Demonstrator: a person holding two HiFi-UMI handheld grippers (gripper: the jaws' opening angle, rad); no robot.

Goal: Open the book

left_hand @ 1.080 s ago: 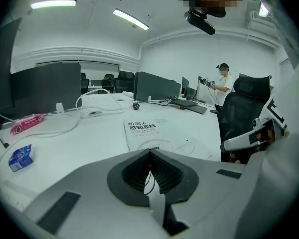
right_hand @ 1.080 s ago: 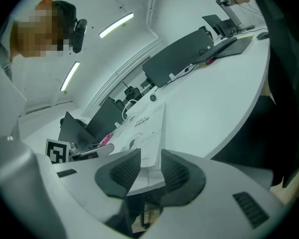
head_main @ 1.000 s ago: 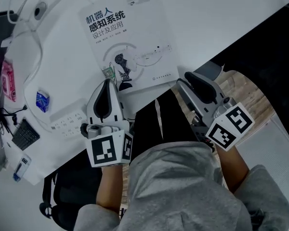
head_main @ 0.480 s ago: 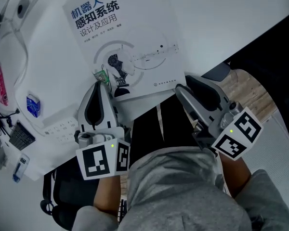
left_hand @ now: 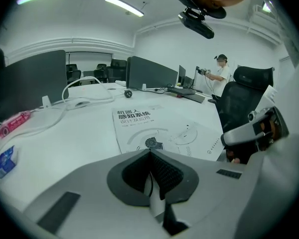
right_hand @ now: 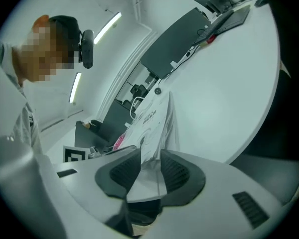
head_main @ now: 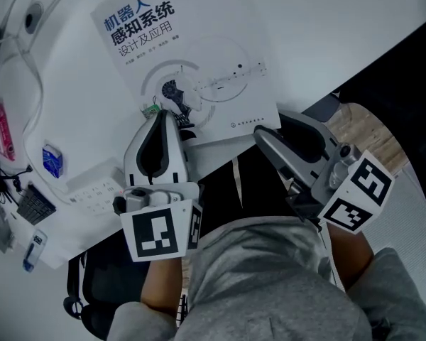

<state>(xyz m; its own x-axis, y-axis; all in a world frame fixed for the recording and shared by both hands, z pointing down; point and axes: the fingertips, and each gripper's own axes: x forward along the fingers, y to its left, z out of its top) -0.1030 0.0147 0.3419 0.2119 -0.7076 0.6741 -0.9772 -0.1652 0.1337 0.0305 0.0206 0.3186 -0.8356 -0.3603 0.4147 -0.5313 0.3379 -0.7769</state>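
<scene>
A white book [head_main: 192, 55] with a blue Chinese title lies shut and flat on the white desk [head_main: 326, 41], its near right corner at the desk's edge. My left gripper [head_main: 161, 114] is shut with nothing in it, and its tip sits at the book's near left corner. In the left gripper view the pads meet at the left gripper's tip [left_hand: 150, 152], with the book [left_hand: 149, 126] just beyond. My right gripper [head_main: 261, 133] is at the near right corner. In the right gripper view that corner of the book [right_hand: 152, 116] fills the gap of the right gripper [right_hand: 150, 156], both pads against it.
Left of the book lie white cables [head_main: 35, 77], a pink packet [head_main: 0, 130], a blue carton [head_main: 52, 160] and a white power strip [head_main: 92, 187]. Dark monitors [left_hand: 152, 73] stand at the desk's far side. A black office chair [left_hand: 244, 93] and a person [left_hand: 220, 76] are beyond.
My left gripper has sunk a little and shifted toward the book's near left corner. My right gripper has rolled slightly and stays at the near right corner.
</scene>
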